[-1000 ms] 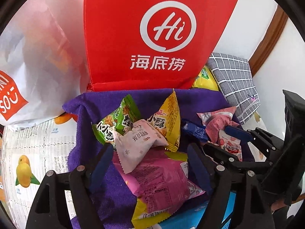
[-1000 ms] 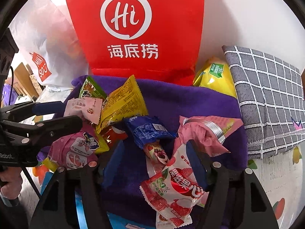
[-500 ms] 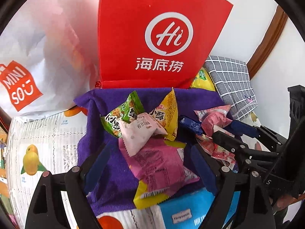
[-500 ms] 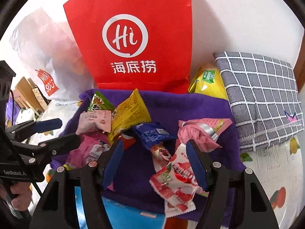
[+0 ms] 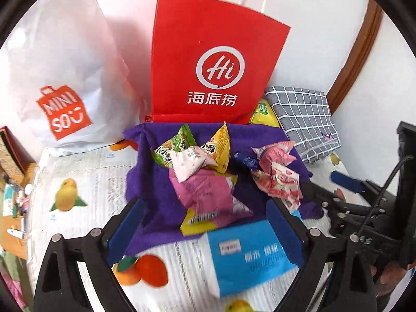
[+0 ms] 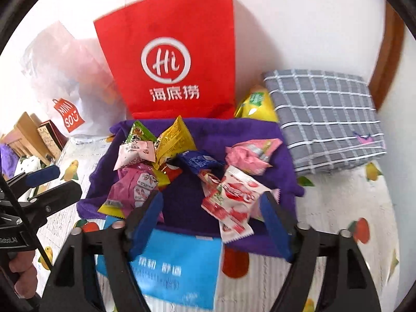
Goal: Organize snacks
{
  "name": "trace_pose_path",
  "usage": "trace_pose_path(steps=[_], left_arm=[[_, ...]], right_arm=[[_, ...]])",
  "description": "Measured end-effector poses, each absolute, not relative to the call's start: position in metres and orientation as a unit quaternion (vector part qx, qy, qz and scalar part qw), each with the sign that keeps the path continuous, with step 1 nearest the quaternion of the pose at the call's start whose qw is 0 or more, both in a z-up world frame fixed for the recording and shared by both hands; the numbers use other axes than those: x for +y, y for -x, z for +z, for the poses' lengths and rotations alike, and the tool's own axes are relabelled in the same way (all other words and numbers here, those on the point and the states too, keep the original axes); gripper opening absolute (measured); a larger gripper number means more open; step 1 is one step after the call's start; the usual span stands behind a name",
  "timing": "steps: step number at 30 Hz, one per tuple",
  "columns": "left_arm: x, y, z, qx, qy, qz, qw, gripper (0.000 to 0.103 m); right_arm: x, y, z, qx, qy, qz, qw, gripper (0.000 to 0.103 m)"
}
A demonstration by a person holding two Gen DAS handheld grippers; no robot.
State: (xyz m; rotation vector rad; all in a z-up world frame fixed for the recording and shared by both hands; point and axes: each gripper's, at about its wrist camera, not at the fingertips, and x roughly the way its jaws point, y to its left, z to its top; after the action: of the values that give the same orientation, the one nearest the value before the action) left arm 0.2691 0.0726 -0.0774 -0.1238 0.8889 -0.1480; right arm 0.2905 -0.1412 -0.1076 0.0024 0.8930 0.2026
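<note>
Several snack packets lie heaped on a purple cloth (image 5: 156, 182). My left gripper (image 5: 205, 204) hovers above the cloth's near edge. Its jaws are opening, and a magenta packet (image 5: 208, 192) lies below and just ahead of the tips, untouched. My right gripper (image 6: 210, 196) is opening too, with nothing pressed. A red-and-white strawberry packet (image 6: 234, 197) lies on the cloth by its right finger. Green (image 5: 171, 145), yellow (image 5: 221, 148), pale pink (image 5: 189, 163) and blue (image 5: 245, 161) packets sit farther back. A red paper bag (image 5: 215, 65) stands upright behind the cloth.
A white shopping bag (image 5: 62, 78) leans left of the red one. A grey checked cushion (image 5: 304, 117) and a yellow bag (image 5: 262, 111) lie at the back right. A blue tissue pack (image 5: 247, 254) lies under my grippers on the fruit-print table cover (image 5: 85, 171).
Both grippers have drawn back and risen from the pile, and their jaws stand wider. The magenta and strawberry packets that lay between the fingers now lie ahead of them on the cloth.
</note>
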Motion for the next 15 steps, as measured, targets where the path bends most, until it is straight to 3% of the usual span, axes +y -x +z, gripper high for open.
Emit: trace_pose_path(steps=[4, 9, 15], left_arm=[[0.069, -0.239, -0.063, 0.413, 0.047, -0.058, 0.908, 0.095], [0.062, -0.203, -0.049, 0.393, 0.040, -0.045, 0.918, 0.095], [0.046, -0.158, -0.039, 0.376, 0.029, -0.036, 0.926, 0.096]], right_arm=[[-0.149, -0.256, -0.094, 0.428, 0.005, 0.081, 0.900, 0.092], [-0.162, -0.221, -0.085, 0.432, -0.020, 0.079, 0.898, 0.086], [-0.170, -0.169, -0.068, 0.409, -0.016, 0.056, 0.911, 0.090]])
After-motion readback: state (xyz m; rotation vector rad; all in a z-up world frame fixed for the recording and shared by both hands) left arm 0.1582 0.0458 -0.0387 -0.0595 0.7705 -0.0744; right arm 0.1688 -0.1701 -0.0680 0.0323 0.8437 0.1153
